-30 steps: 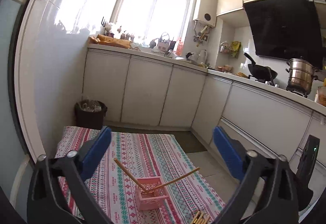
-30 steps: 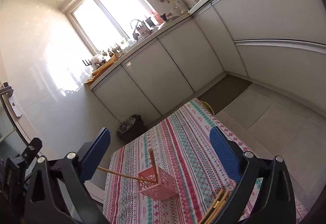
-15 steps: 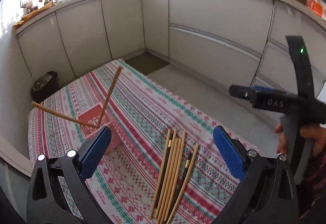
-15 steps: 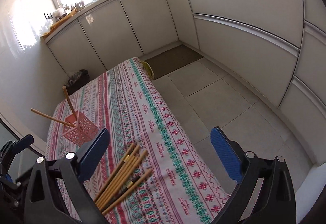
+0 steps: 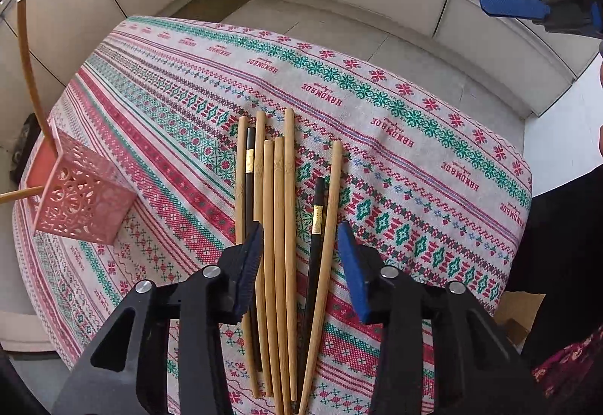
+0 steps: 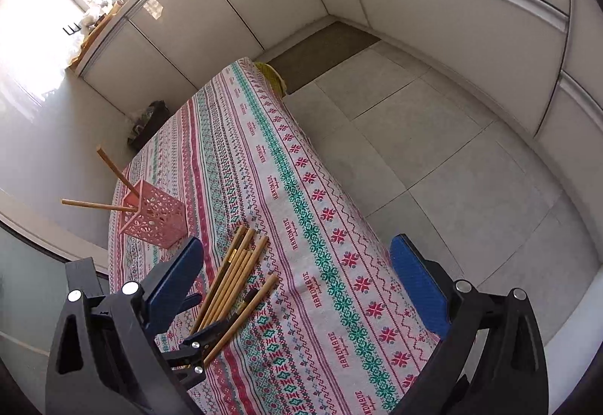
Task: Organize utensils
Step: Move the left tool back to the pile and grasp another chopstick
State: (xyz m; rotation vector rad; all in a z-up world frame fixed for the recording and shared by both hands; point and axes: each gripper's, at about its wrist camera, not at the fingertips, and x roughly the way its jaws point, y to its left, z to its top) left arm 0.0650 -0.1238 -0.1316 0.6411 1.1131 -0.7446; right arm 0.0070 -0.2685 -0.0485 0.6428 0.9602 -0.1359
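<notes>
The chopsticks point(image 5: 280, 226) lie side by side in a loose bundle on the patterned tablecloth point(image 5: 395, 121), near the edge closest to the person, with the pink basket point(image 5: 81, 205) well apart to one side and already holding two wooden sticks that lean out of it. Most of the bundle is pale bamboo; two sticks are black with a gold band. They look light, stiff and smooth, so they are likely to roll or slide against each other and to slip through a loose pinch. The left gripper point(image 5: 299, 256) hangs over the bundle pointing steeply down, its jaws closing with several sticks between them but the pads not yet pressing on any. The right gripper point(image 6: 297, 283) hangs spread wide over the cloth, holding nothing. A good hold is probably across the thicker part of one or two sticks, near the middle of their length, so they stay balanced and do not tip; a pinch on the thin tips would likely let them swing.
</notes>
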